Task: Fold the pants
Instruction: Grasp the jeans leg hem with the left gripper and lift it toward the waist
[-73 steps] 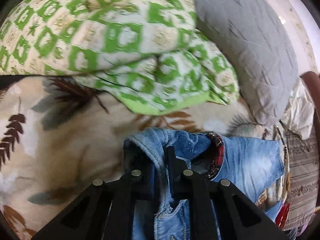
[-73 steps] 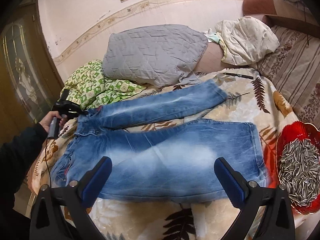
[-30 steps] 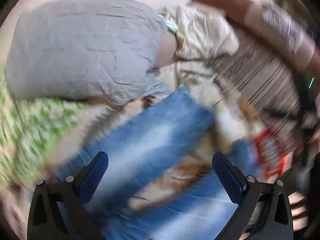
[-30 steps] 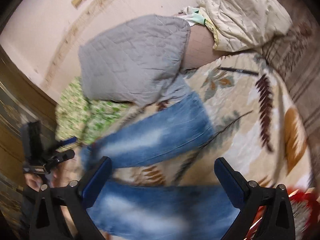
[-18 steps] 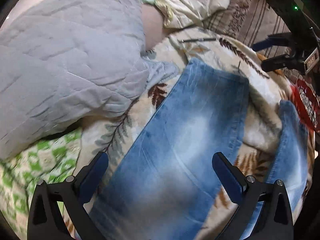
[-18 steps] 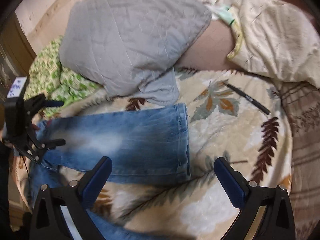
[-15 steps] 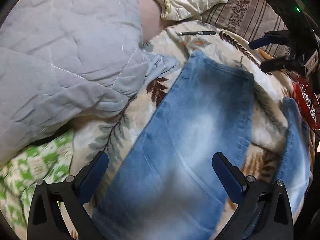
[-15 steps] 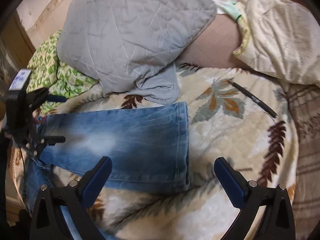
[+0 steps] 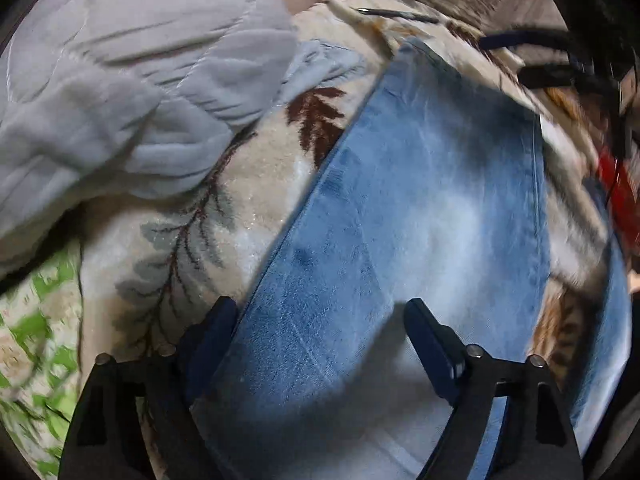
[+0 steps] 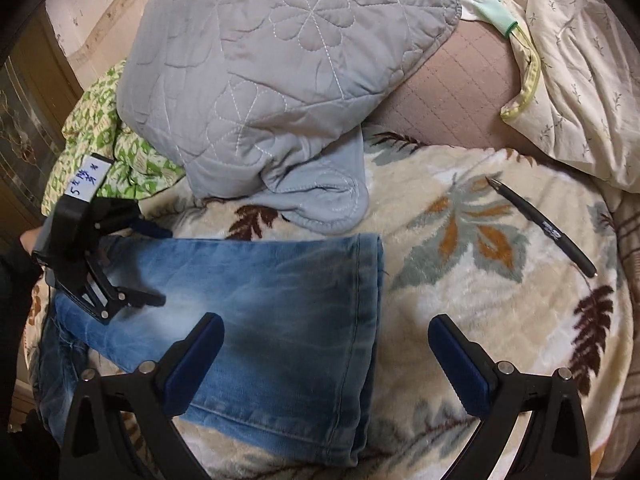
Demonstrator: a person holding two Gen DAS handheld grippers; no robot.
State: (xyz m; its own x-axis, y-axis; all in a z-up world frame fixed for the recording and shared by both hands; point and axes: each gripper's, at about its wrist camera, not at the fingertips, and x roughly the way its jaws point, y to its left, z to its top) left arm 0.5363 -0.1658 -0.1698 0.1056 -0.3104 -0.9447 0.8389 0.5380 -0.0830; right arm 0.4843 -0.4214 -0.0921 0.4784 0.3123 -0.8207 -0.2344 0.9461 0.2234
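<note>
Jeans lie flat on the blanket for folding. Left gripper wide, straddling the leg's nine-o'clock edge; right gripper wide over the hem, holding nothing.

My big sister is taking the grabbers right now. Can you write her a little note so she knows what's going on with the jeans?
Left gripper: open, holding nothing, low over the upper part of one leg of the faded blue denim jeans.
Right gripper: open, holding nothing, above that leg's hem.
The jeans lie spread flat on the cream leaf-print blanket, legs apart. A black pen lies on the blanket beyond the hem, apart from it; the grey quilted pillow sits behind.
Done: jeans laid out.
Left: every fold. Probably grip this leg and bring it over the other.
</note>
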